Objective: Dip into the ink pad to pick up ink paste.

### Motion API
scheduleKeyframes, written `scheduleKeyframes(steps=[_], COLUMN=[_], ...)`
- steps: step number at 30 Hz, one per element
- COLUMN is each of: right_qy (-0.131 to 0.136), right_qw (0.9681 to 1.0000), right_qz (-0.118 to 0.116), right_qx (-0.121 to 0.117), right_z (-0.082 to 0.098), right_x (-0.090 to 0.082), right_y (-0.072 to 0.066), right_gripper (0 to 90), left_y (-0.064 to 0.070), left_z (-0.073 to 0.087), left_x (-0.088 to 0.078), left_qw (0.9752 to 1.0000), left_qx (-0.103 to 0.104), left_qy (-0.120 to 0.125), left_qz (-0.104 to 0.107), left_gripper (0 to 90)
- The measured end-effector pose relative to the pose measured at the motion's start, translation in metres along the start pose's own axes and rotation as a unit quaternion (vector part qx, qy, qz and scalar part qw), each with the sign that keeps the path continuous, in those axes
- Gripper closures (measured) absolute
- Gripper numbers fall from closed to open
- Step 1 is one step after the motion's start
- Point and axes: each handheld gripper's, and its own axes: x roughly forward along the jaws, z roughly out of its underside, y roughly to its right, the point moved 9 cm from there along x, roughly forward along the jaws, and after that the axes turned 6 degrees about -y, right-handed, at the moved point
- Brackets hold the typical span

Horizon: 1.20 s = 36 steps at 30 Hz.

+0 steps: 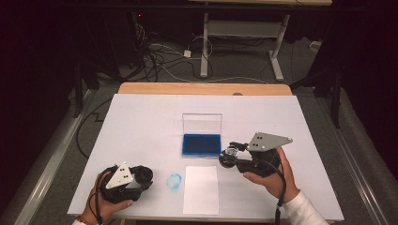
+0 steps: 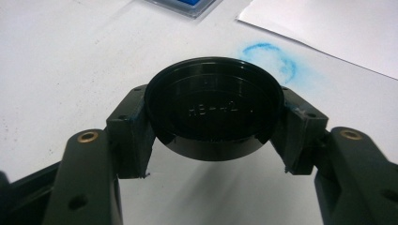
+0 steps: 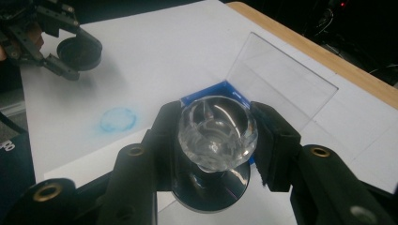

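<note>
basically a stamping setup, read from how parts sit. right claw [image 3: 217,140] is pinching the clear knob of a round stamp [image 3: 216,133], its dark base pointing down, hovering just right of the blue ink pad [image 1: 201,144] at mid counter; my guess is it's held by the knob so the face stays level for inking or pressing. left claw [image 2: 213,124] is clamped on a black round cap [image 2: 213,110], gripped across its width at the near left, well apart from the pad; likely the stamp's cover, parked out of the way so the face is exposed. ink pad's clear lid [image 1: 202,123] stands upright on the far side, so access from the near side is free. white sheet [image 1: 201,189] lies just near of the pad, between the two hands, presumably the target for the print. a smudged blue ring [image 1: 174,181] sits on the white counter [image 1: 141,122] just left of the sheet, between sheet and left claw; looks like an ink mark off paper. count: two claws, one stamp, one cap, one ink pad with one lid, one sheet, one blue ring. the sheet looks blank.
</note>
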Motion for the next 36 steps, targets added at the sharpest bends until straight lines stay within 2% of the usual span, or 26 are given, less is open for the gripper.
scheduleKeyframes(steps=[9, 14, 18, 27, 36], right_qy=[0.002, -0.007, -0.018, -0.037, -0.078], right_qw=[1.0000, 0.9999, 0.9995, 0.9990, 0.9966], right_qz=[0.004, 0.012, 0.018, 0.012, 0.004], right_qx=[-0.003, -0.007, -0.017, -0.023, -0.026], right_z=[-0.018, -0.030, -0.040, -0.053, -0.052], right_x=[0.002, 0.004, 0.007, 0.026, 0.058], right_y=[0.007, 0.016, 0.019, 0.024, 0.026], right_gripper=[57.0, 57.0, 57.0, 57.0, 57.0], left_y=[-0.003, -0.002, 0.000, 0.001, 0.000], left_z=[-0.001, 0.000, -0.003, -0.003, -0.003], left_x=[0.000, 0.003, 0.003, 0.004, 0.004], left_qw=[1.0000, 1.0000, 1.0000, 1.0000, 1.0000], left_qx=[-0.002, 0.000, 0.001, -0.001, -0.004], left_qy=[0.001, -0.006, -0.003, -0.003, -0.001], left_qz=[-0.002, -0.002, -0.004, 0.000, -0.001], left_gripper=[36.7, 36.7, 36.7, 36.7, 36.7])
